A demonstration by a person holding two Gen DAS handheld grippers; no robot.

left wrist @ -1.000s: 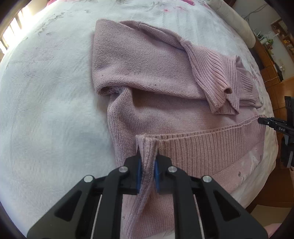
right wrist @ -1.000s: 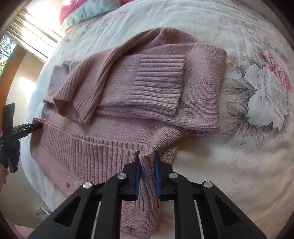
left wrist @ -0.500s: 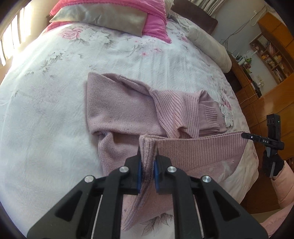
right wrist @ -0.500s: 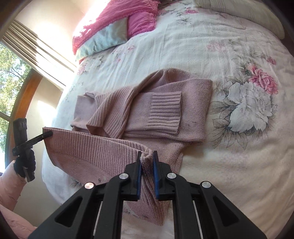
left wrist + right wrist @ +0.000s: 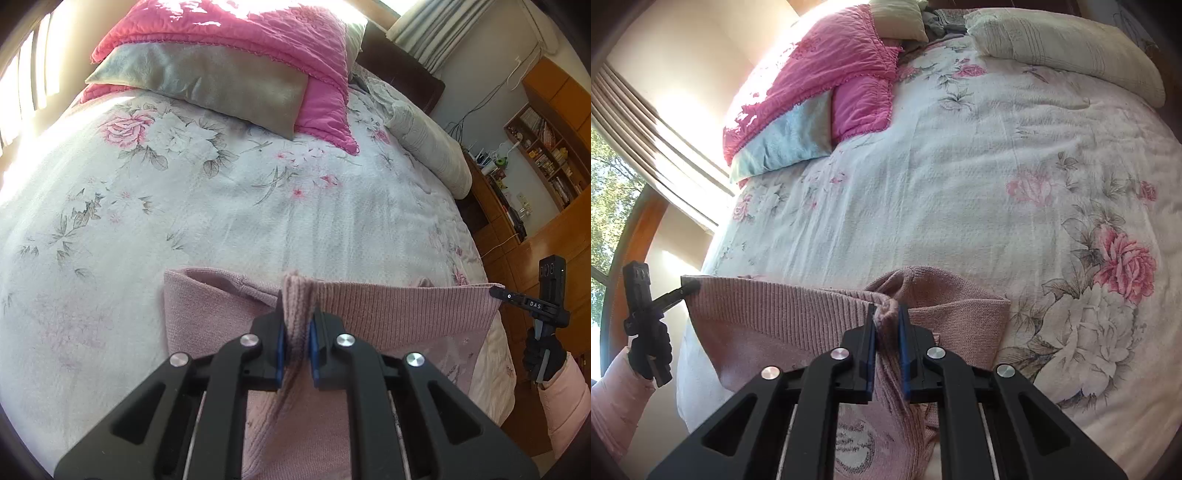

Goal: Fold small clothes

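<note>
Bed (image 5: 229, 221) with a floral cover fills both views; pink quilt (image 5: 280, 40) and grey pillow (image 5: 207, 81) sit at its far end, and a white bolster (image 5: 428, 147) lies along the side toward the wooden shelves.

Pink knit sweater (image 5: 399, 314) is at the near edge of the bed, partly lifted. Its ribbed hem is stretched taut between the two tools and raised above the cover, while the rest of the body hangs below or lies on the bed behind it.

Left gripper (image 5: 295, 328) has its jaws clamped narrow on one hem corner. Right gripper (image 5: 886, 325) is likewise pinched on the other corner, and each tool shows in the other's view at the far hem end.

Judged progress: mid-fold. The hem is held up and not yet laid over the upper body. Sleeves are hidden behind the hem, so their state cannot be told. Left to do: carry the hem toward the pillow end, lay it down, release, possibly fold again.
</note>
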